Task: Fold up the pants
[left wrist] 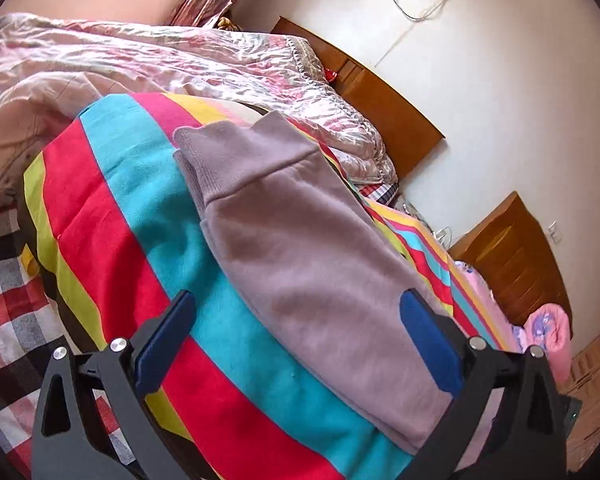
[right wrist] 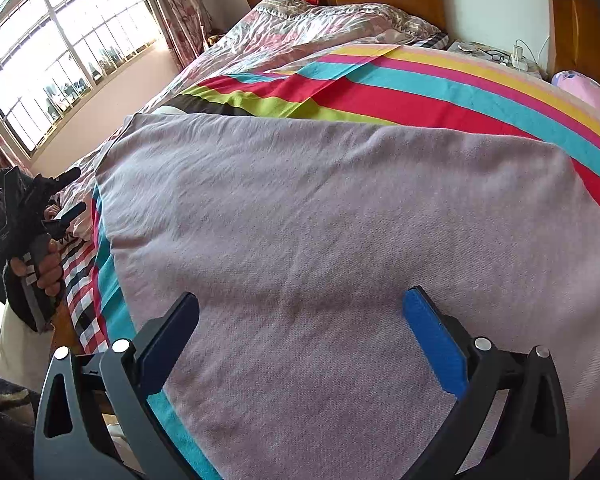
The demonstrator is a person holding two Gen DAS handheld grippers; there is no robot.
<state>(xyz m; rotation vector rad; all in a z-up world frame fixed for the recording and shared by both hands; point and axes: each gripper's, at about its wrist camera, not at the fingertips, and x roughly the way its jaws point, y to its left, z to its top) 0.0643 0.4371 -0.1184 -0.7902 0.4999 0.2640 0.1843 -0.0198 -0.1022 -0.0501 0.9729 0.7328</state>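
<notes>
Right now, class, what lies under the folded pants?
The pants lie on a striped blanket spread over the bed. Its stripes show all around them; the part beneath the pants is covered.

the lilac pants [left wrist: 300, 248] lie folded lengthwise on a striped blanket [left wrist: 140, 216], ribbed cuffs at the far end. the left gripper [left wrist: 296, 308] hangs above them, jaws wide apart and empty. wooden headboard [left wrist: 384, 100] beyond.

No text, label, brand, number or sign can be read in either view.
</notes>
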